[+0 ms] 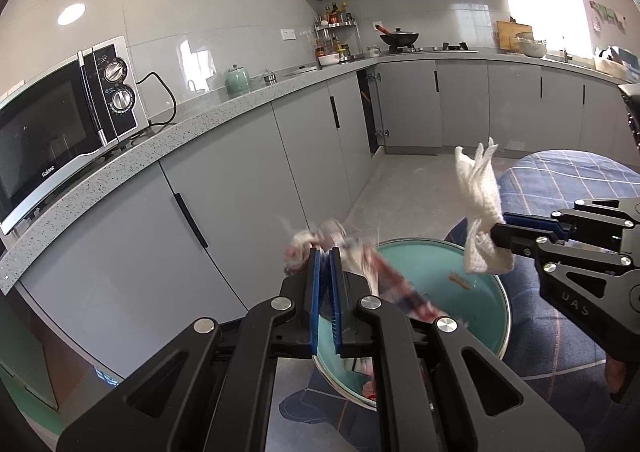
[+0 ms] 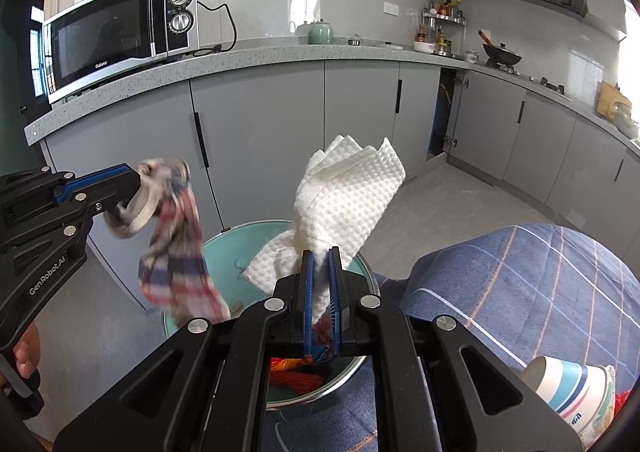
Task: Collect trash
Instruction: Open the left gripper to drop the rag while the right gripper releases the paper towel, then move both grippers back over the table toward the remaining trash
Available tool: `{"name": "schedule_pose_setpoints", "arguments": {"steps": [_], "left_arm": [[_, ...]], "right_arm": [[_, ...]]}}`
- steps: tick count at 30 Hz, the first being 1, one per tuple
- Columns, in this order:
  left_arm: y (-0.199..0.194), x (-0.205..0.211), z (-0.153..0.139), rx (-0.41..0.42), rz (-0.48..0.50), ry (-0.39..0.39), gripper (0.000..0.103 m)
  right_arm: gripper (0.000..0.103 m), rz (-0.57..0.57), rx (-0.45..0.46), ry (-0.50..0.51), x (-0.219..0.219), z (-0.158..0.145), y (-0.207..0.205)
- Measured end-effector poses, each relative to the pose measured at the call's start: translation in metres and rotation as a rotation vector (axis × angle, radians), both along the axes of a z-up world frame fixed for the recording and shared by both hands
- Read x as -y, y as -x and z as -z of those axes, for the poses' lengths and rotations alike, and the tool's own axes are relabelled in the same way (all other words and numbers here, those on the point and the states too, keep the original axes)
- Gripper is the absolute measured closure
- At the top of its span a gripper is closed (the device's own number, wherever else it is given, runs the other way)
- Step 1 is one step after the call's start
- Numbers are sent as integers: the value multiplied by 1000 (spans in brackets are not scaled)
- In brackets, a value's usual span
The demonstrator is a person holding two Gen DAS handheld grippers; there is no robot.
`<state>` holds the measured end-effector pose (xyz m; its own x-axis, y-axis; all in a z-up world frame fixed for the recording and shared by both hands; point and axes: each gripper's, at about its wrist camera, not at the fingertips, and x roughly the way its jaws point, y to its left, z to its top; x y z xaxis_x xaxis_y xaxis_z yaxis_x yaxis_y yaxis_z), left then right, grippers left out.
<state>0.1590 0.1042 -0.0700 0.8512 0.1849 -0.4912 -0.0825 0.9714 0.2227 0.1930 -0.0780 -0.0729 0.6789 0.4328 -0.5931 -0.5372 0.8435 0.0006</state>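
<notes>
I see a dimpled white paper towel [image 2: 352, 187], a glossy red-and-blue plastic wrapper [image 2: 176, 252], a smooth teal-enamelled bin [image 1: 472, 292] with metal rim, and a speckled stone surface [image 2: 260, 55].

The striped wrapper [image 2: 176, 248] in the left claw [image 2: 138, 181] is smeared by motion, the teal bin's [image 1: 486, 292] near rim hides behind claw arms, and the paper cup [image 2: 576, 392] is cut off.
</notes>
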Motion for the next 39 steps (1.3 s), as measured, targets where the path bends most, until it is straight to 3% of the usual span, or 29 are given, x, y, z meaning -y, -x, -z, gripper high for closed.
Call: {"name": "schedule_pose_setpoints", "arguments": {"steps": [2, 3, 4, 5, 6, 22, 29, 31, 39], "left_arm": [[0, 1, 1, -4, 5, 4, 94], [-1, 1, 1, -7, 7, 3, 89], [0, 1, 1, -4, 1, 1, 70], [1, 0, 0, 4, -4, 0, 61], [2, 0, -1, 14, -6, -6, 59], [6, 8, -2, 17, 6, -21, 50], [10, 13, -2, 19, 10, -32, 46], [11, 16, -2, 23, 14, -35, 37], [22, 43, -2, 30, 63, -42, 23]], "right_arm": [[88, -3, -4, -4, -1, 2, -3], [85, -5, -6, -8, -1, 3, -3], [76, -9, -12, -15, -1, 4, -3], [74, -4, -9, -14, -1, 5, -3], [74, 1, -8, -12, 0, 5, -3], [62, 38, 3, -36, 15, 3, 9], [62, 46, 11, -38, 26, 0, 20], [62, 50, 14, -39, 32, -3, 24], [59, 101, 39, -29, 64, -14, 48]]}}
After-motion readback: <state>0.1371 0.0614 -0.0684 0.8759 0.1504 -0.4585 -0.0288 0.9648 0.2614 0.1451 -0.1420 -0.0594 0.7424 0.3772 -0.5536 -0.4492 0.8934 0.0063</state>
